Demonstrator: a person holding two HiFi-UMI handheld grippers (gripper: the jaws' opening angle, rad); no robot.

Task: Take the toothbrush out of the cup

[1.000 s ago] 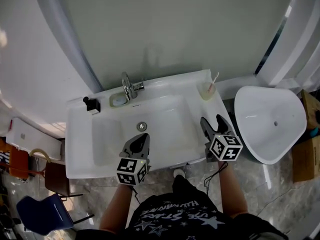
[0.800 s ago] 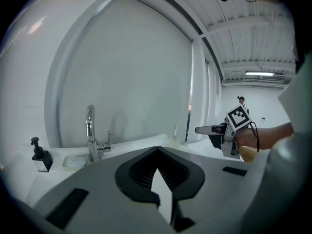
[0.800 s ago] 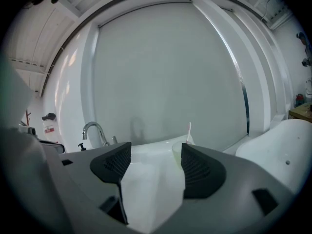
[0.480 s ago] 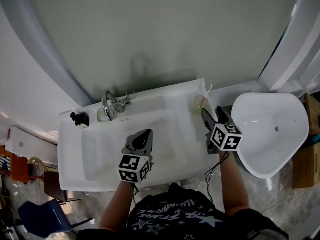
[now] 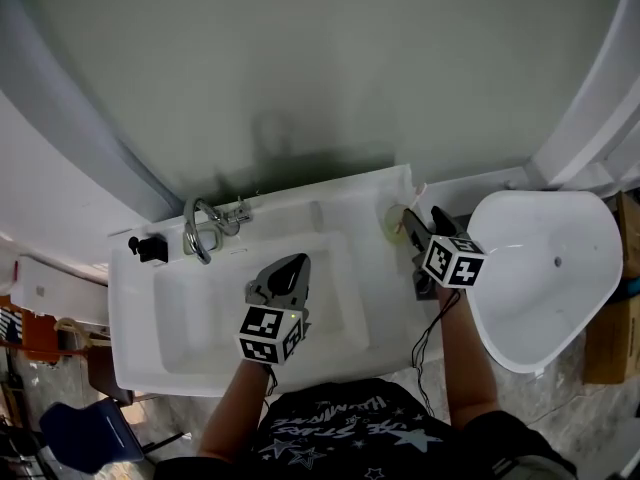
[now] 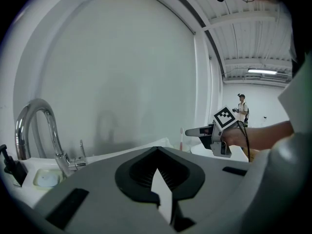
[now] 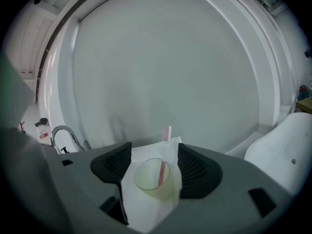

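Observation:
A clear cup [image 5: 392,221] stands on the sink's back right corner with a pink toothbrush [image 5: 414,194] leaning out of it. My right gripper [image 5: 422,220] is open just beside and behind the cup. In the right gripper view the cup [image 7: 152,177] and the toothbrush [image 7: 162,165] sit framed between the two spread jaws of my right gripper [image 7: 155,152], which touch neither. My left gripper [image 5: 287,271] hangs over the basin, shut and empty. The left gripper view shows the left gripper [image 6: 157,152] with jaw tips together, and the toothbrush [image 6: 182,137] far off.
The white sink [image 5: 145,338] has a chrome faucet [image 5: 200,230] and a black pump bottle [image 5: 150,248] at its back left, with a soap dish [image 6: 47,178] near the faucet. A white tub [image 5: 545,268] stands to the right. A blue chair [image 5: 85,433] is on the floor to the left.
My right gripper has moved forward along the sink's right side up to the cup. The left gripper stayed over the basin, still shut.

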